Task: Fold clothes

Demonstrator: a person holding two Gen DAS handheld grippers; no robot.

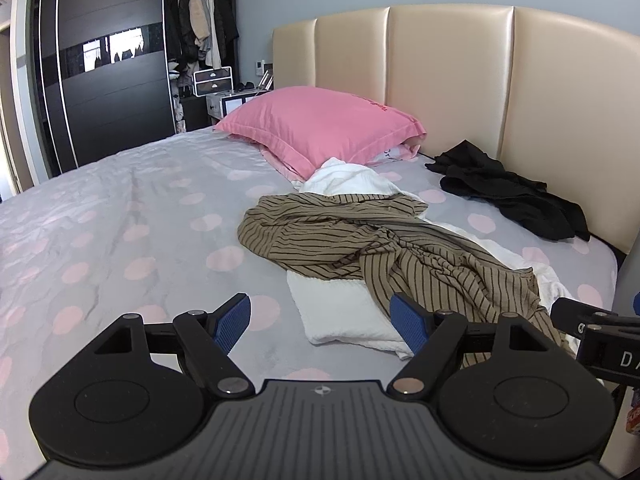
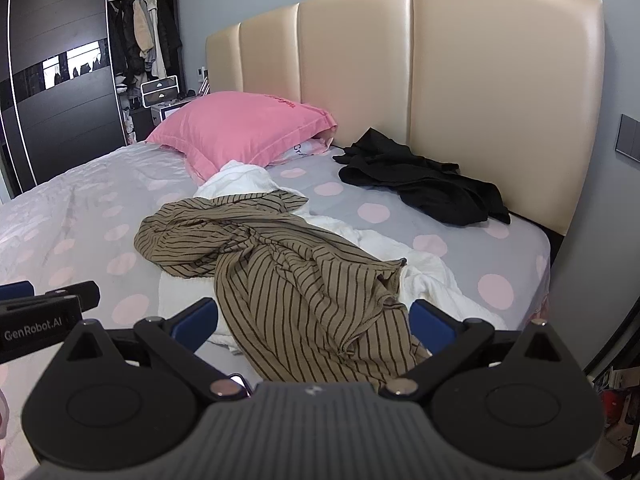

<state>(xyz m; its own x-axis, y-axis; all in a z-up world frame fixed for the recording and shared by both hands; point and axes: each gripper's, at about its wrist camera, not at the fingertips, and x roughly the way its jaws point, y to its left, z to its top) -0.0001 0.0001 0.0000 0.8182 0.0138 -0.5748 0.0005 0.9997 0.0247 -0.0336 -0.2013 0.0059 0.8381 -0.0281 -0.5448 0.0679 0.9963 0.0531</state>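
- Nearest: left hand-held gripper point(image 1: 320, 322) spread wide, blue pads point(image 1: 232, 322) apart, nothing pinched, poised over the near edge of the bed point(image 1: 120, 216).
- Right hand-held gripper point(image 2: 314, 322) likewise spread wide and empty-handed, hovering just above the near end of the brown striped garment point(image 2: 288, 280); striped cloth seen between the blue pads point(image 2: 434, 326), no contact to be made out.
- Side by side, the two tools: tip of the right one at the right border of the left wrist view, tip of the left one at the left border of the right wrist view.
- Just beyond: striped garment crumpled in a heap, sprawled across a white garment point(image 1: 340, 316) lying underneath on the spotted grey sheet.
- Further back: pink pillow point(image 1: 320, 124) at the head of the bed, white cloth touching its front edge.
- Off to the right: black garment point(image 1: 512, 192) bunched against the cream padded headboard point(image 1: 448, 80), well apart from the striped pile.
- Far left: dark wardrobe point(image 1: 108, 60), one section open, clothes hanging inside.
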